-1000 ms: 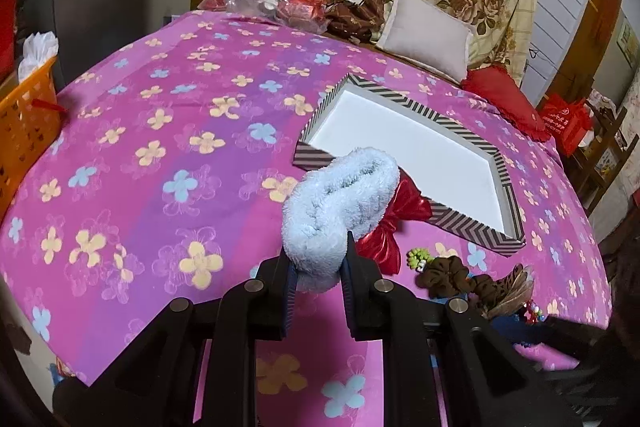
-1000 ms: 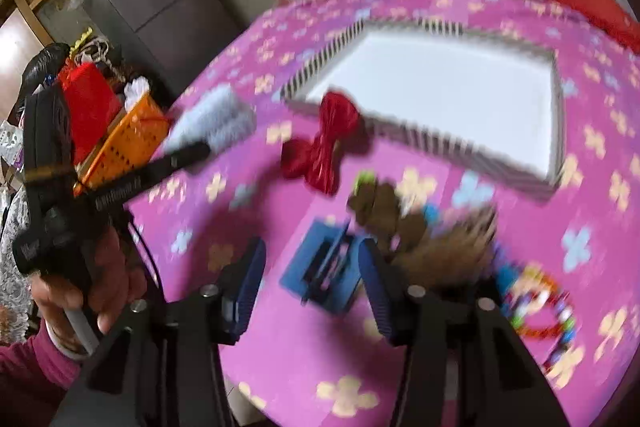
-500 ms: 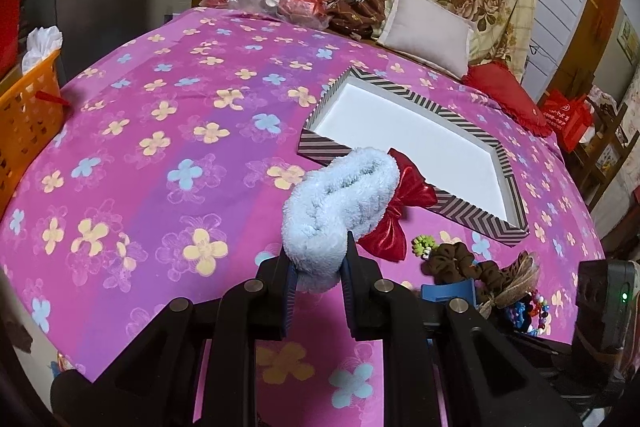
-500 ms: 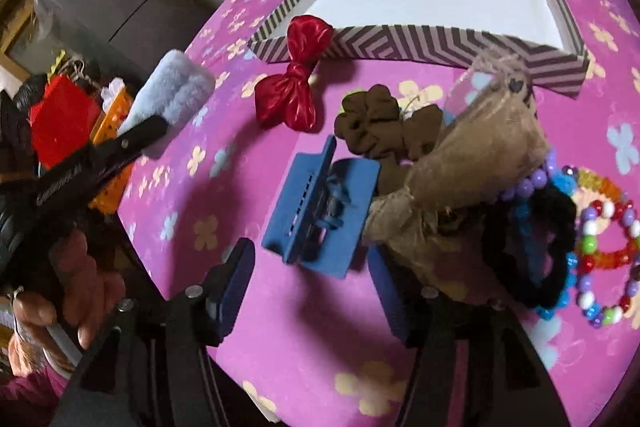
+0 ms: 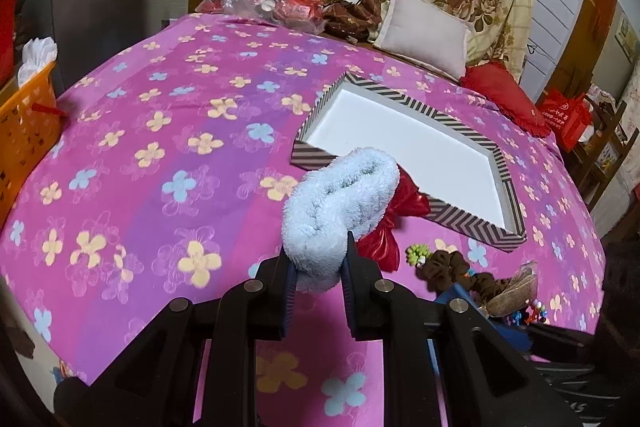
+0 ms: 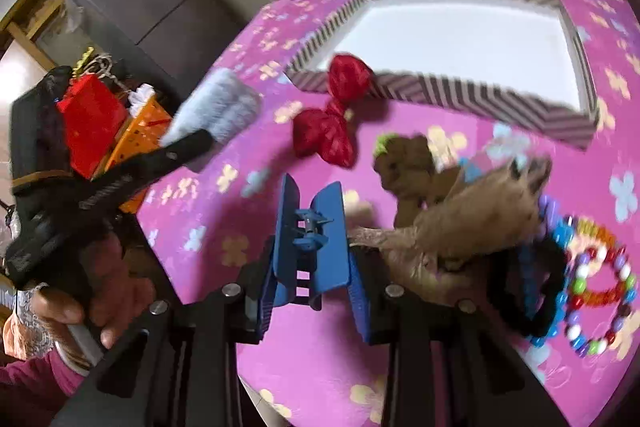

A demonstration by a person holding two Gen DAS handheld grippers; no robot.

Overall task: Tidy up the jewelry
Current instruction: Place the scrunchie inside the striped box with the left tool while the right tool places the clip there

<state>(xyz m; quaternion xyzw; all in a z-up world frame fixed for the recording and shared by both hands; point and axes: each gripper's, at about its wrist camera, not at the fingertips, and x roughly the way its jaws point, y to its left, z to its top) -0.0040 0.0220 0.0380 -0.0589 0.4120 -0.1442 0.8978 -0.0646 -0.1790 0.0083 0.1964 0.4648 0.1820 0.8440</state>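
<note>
A: Starting at the left, why does the left gripper [image 5: 318, 269] hang above the pink flowered bedspread [image 5: 168, 131] with that fluffy pale-blue towelling scrunchie [image 5: 340, 203]?

B: Its 2 jaws pinch the scrunchie's lower end, so the soft loop stands up clear of the cloth. I judge it is waiting, aimed toward the shallow white tray with the striped chevron rim [image 5: 472, 217], which is the likely destination and looks bare inside.

A: And the shiny red fabric bow [image 6: 332, 115]?

B: It lies on the bedspread touching the tray's near rim, not yet sorted.

A: Then the right gripper [image 6: 312, 291]?

B: Its jaws are closing, and the blue plastic claw hair clip [image 6: 310, 247] stands between them, pads at its 2 flanks; the grip looks made.

A: Further right?

B: A brown scrunchie [image 6: 404, 167], a tan fabric piece [image 6: 480, 223] and a multicoloured bead bracelet [image 6: 600, 299] crowd the bedspread's near right corner, so the clip must lift without snagging them.
</note>
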